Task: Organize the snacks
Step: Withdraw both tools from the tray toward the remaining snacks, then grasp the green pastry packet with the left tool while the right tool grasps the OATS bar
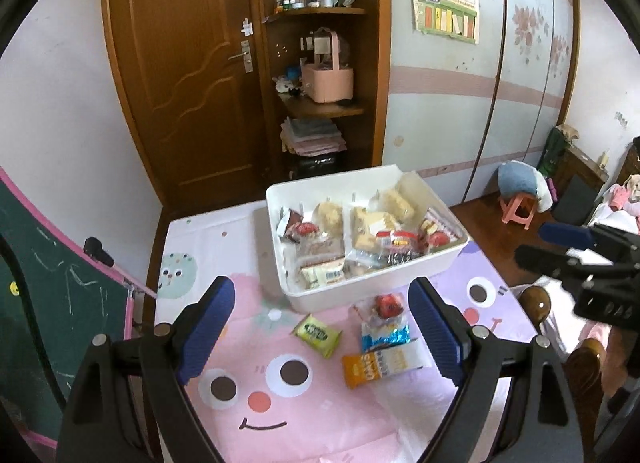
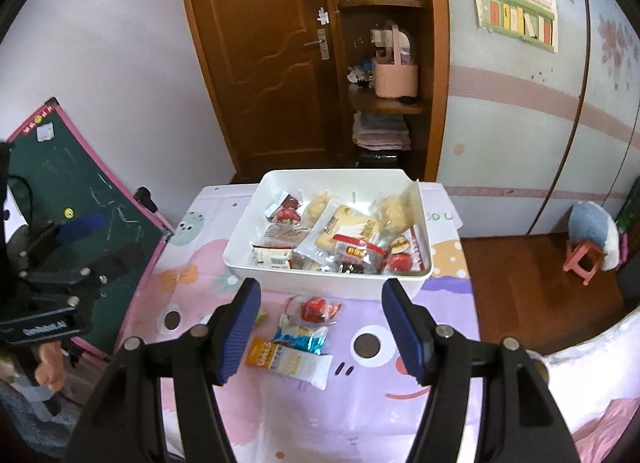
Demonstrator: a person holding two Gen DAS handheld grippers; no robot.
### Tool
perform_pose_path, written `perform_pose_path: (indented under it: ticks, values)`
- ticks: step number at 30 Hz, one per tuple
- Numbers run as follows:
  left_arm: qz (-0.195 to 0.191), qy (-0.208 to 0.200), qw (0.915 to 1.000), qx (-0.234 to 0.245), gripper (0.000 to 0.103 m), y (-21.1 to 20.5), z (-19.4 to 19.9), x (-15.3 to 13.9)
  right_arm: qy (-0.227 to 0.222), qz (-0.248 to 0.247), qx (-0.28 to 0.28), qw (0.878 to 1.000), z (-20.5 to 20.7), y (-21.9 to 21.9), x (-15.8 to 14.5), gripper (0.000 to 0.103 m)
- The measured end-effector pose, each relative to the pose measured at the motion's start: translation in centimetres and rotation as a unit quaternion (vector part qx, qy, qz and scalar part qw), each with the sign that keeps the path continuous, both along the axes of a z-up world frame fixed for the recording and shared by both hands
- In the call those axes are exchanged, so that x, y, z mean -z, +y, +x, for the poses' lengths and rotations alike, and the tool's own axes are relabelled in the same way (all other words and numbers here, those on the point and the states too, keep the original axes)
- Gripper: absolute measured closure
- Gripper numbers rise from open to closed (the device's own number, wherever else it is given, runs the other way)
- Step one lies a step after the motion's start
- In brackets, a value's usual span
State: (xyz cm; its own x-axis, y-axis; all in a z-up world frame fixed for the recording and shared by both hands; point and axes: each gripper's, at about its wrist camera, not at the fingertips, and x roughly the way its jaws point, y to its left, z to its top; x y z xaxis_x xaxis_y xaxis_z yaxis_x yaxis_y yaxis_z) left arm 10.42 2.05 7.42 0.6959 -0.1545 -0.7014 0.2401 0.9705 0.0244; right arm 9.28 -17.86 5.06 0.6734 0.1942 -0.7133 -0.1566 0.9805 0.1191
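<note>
A white bin [image 1: 320, 299] [image 2: 280, 283] holding several wrapped snacks stands on the cartoon-print table. In front of it lie loose snacks: a green packet [image 1: 317, 335], a clear packet with a red sweet [image 1: 384, 307] [image 2: 316, 310], a blue-and-white packet [image 1: 385, 335] [image 2: 299, 337] and an orange-and-white packet [image 1: 384, 367] [image 2: 289, 361]. My left gripper [image 1: 322, 331] is open and empty, above the loose snacks. My right gripper [image 2: 322, 333] is open and empty, hovering over the same snacks; it also shows in the left wrist view [image 1: 560, 247].
A green chalkboard with a pink frame [image 1: 60, 303] [image 2: 80, 215] leans at the table's left edge. A wooden door and shelf unit [image 1: 312, 63] stand behind the table. A pink stool [image 1: 518, 211] [image 2: 584, 259] sits on the floor at right.
</note>
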Motion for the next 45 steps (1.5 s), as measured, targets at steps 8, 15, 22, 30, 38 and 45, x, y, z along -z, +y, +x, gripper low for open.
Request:
perform_pose_path:
  ticks: [8, 15, 22, 30, 38, 45]
  values:
    - [0.011, 0.028, 0.9994, -0.018, 0.015, 0.7, 0.1, 4.7, 0.024, 0.005, -0.01, 1.0, 0.2, -0.5, 3.8, 0.04]
    - [0.023, 0.071, 0.9969, -0.025, 0.015, 0.8, 2.0, 9.7, 0.082, -0.003, -0.037, 0.996, 1.1, 0.6, 9.7, 0.04]
    - [0.036, 0.13, 0.9904, -0.03, 0.015, 1.4, 3.9, 15.0, 0.109, -0.04, -0.112, 0.987, 1.6, 3.1, 15.3, 0.04]
    - [0.037, 0.179, 0.9823, -0.041, 0.015, 2.6, 4.6, 19.3, 0.122, -0.065, -0.185, 0.973, 4.0, 5.1, 19.6, 0.04]
    - [0.034, 0.193, 0.979, -0.056, 0.015, 3.4, 5.3, 20.4, 0.2, -0.017, -0.259, 0.945, 6.0, 5.9, 22.2, 0.04]
    - [0.035, 0.196, 0.9784, -0.054, 0.015, 3.1, 5.8, 20.7, 0.196, -0.067, -0.303, 0.93, 4.1, 8.0, 22.9, 0.04]
